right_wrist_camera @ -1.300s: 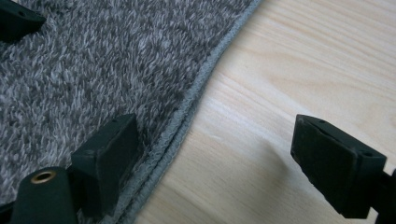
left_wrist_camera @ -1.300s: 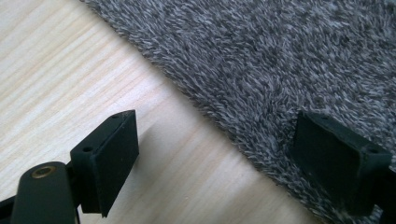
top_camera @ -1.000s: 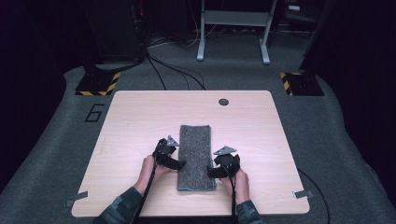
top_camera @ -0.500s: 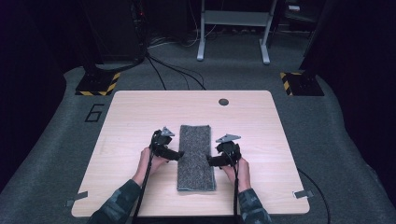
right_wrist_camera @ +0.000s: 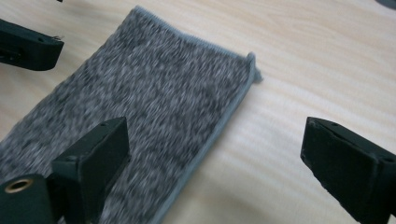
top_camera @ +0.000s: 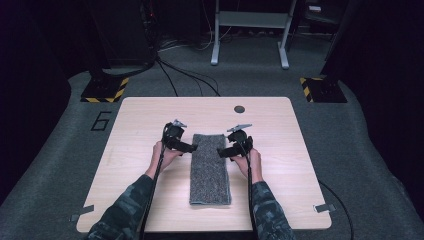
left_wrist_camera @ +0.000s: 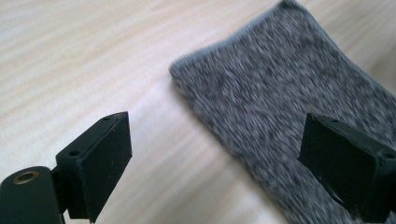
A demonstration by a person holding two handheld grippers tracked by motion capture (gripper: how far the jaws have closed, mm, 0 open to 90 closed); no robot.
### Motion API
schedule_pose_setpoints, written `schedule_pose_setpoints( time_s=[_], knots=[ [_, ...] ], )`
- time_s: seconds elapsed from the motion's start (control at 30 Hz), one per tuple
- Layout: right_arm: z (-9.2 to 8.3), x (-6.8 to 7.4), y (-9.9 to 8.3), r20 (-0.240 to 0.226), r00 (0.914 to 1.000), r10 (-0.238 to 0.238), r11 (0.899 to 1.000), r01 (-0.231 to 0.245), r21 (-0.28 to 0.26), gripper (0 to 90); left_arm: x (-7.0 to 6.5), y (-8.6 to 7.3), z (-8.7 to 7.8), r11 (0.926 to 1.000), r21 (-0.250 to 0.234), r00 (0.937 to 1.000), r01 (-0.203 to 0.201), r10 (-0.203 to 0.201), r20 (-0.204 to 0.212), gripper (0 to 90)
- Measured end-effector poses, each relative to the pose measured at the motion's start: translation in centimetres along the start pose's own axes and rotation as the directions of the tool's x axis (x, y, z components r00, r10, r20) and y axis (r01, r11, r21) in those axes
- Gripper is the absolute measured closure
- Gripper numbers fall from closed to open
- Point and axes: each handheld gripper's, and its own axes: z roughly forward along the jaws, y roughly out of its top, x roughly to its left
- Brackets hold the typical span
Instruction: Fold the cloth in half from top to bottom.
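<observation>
A grey folded towel (top_camera: 210,167) lies lengthwise at the middle of the wooden table (top_camera: 280,130). My left gripper (top_camera: 191,148) is open at the towel's far left edge, and in the left gripper view its jaws straddle the towel (left_wrist_camera: 280,112) near its far left corner. My right gripper (top_camera: 221,152) is open at the far right edge. In the right gripper view the towel (right_wrist_camera: 154,107) has its right edge between the spread jaws, and the left gripper's tip (right_wrist_camera: 28,44) shows at the upper left.
A round dark grommet (top_camera: 239,109) sits in the table near its far edge. Tape strips mark the near corners (top_camera: 321,208). Beyond the table are carpet, cables, a metal stand (top_camera: 249,30) and yellow-black striped bases (top_camera: 105,90).
Both grippers have moved away from me along the towel's sides, from near its middle to its far end. The towel lies as before.
</observation>
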Motion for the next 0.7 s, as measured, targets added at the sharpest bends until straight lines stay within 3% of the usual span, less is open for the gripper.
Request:
schedule_pose_setpoints(
  time_s=[0.2, 0.33, 0.53, 0.67, 0.7],
  knots=[
    [1.9, -0.8, 1.3, -0.004, 1.0000, 0.009, 1.000, -0.009, 0.020, 14.5, 0.8, 0.8, 1.2, 0.9998, 0.014, 0.9996, 0.012, -0.012, -0.026, 11.5],
    [3.1, -1.1, 1.9, 0.028, 0.9996, 0.005, 1.000, -0.005, 0.009, 23.6, 1.1, 1.2, 2.0, 0.9998, 0.014, 0.9990, 0.014, -0.013, -0.043, 16.0],
    [5.2, -2.6, 2.6, 0.012, 0.9984, 0.055, 0.997, -0.056, 0.047, 38.2, 1.1, 1.6, 2.8, 0.9995, 0.015, 0.9950, -0.027, 0.029, -0.096, 22.0],
    [5.8, -2.7, 2.9, 0.045, 0.9978, 0.049, 0.998, -0.051, 0.046, 43.1, 1.0, 1.8, 3.3, 0.9986, 0.033, 0.9942, -0.041, 0.044, -0.098, 25.7],
    [5.9, -2.6, 2.9, 0.045, 0.9978, 0.048, 0.998, -0.050, 0.049, 48.0, 1.0, 1.8, 3.5, 0.9984, 0.039, 0.9938, -0.041, 0.045, -0.101, 27.8]
  ],
)
